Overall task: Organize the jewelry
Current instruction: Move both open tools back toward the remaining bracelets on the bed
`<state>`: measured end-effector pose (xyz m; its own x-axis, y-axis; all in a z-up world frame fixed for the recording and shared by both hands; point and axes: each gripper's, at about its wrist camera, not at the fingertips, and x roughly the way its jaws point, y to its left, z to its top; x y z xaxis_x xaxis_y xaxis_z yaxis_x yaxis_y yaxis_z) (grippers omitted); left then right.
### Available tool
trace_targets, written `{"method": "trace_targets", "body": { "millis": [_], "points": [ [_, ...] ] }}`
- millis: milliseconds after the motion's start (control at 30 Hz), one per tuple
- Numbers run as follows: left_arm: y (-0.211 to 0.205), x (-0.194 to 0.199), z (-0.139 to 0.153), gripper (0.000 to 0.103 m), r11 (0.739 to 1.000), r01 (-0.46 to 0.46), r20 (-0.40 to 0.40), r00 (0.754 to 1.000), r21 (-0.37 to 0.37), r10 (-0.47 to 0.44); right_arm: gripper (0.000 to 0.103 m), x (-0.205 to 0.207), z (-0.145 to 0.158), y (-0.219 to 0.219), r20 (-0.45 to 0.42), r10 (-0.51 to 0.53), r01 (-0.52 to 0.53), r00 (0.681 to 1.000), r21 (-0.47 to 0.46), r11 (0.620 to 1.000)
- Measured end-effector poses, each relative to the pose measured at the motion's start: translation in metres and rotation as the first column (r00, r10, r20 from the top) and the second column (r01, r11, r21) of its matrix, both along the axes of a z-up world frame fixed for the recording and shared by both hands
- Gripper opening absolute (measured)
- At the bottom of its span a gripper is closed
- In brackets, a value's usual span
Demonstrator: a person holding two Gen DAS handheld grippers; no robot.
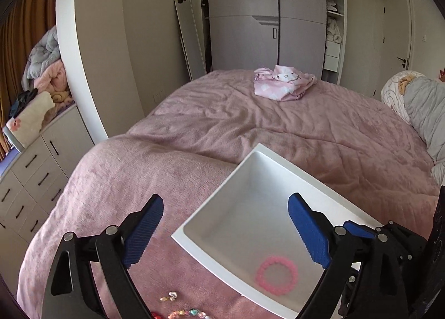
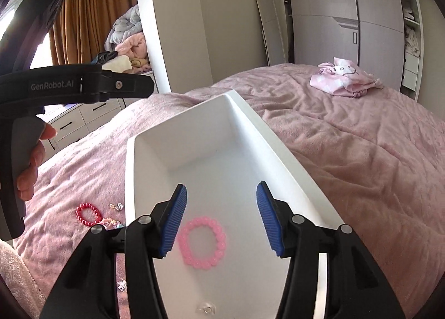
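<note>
Lying flat on the floor of the white tray (image 2: 278,146), the pink bracelet (image 2: 202,241) sits toward the near end, apart from the walls. The tray rests on a pink blanket (image 2: 361,152) that covers the bed. From the right wrist view, the right gripper (image 2: 221,221) hangs over the tray with its jaws spread wide and nothing between them; the bracelet lies below, closer to the left blue pad (image 2: 173,224) than to the right one. A small clear piece (image 2: 205,310) sits on the tray floor at the bottom edge of that view, too blurred to name. On the blanket just left of the tray lie a red bracelet (image 2: 88,214), a silvery heart charm (image 2: 120,206) and a pastel bead string (image 2: 111,221), close together. The left gripper (image 2: 144,87) shows here from the side, held by a hand (image 2: 33,157) on its grey grip, up and left of the tray. From the left wrist view, the left gripper (image 1: 225,231) is also wide open and empty, its right finger over the tray (image 1: 211,196) and its left finger over the blanket (image 1: 194,130). The pink bracelet (image 1: 276,275) appears there near the tray's close corner. A folded pink cloth (image 1: 283,82) with a cat face lies far up the bed, well apart from the tray.
</note>
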<state>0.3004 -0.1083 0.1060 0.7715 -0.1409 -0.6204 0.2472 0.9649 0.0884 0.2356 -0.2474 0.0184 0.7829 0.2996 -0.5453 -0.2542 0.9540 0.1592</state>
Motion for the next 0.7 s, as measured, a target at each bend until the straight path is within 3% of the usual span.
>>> {"method": "trace_targets", "body": {
  "millis": [67, 267, 367, 400, 533, 700],
  "points": [
    [0.006, -0.014, 0.012, 0.093, 1.0, 0.013, 0.038, 0.999, 0.009, -0.013, 0.057, -0.006, 0.007, 0.004, 0.035, 0.018, -0.018, 0.999, -0.002, 1.0],
    [0.044, -0.055, 0.03, 0.093, 0.998, -0.005, 0.061, 0.998, -0.07, 0.009, 0.064, -0.026, 0.024, 0.018, 0.138, 0.069, -0.068, 0.988, -0.014, 0.998],
    [0.066, -0.071, 0.031, 0.093, 0.994, -0.048, 0.055, 0.997, -0.096, 0.053, 0.078, -0.033, 0.028, 0.026, 0.171, 0.112, -0.111, 0.979, -0.015, 0.994],
    [0.073, -0.076, 0.032, 0.094, 0.994, -0.062, 0.055, 0.996, -0.095, 0.067, 0.085, -0.036, 0.029, 0.031, 0.184, 0.127, -0.125, 0.975, -0.025, 0.992],
    [0.098, -0.095, 0.033, 0.099, 0.989, -0.127, 0.076, 0.988, -0.071, 0.132, 0.093, -0.045, 0.033, 0.049, 0.215, 0.179, -0.17, 0.96, -0.06, 0.984],
    [0.123, -0.111, 0.024, 0.099, 0.982, -0.186, 0.056, 0.981, -0.034, 0.188, 0.097, -0.059, 0.035, 0.068, 0.244, 0.241, -0.234, 0.939, -0.058, 0.971]
  ]
}}
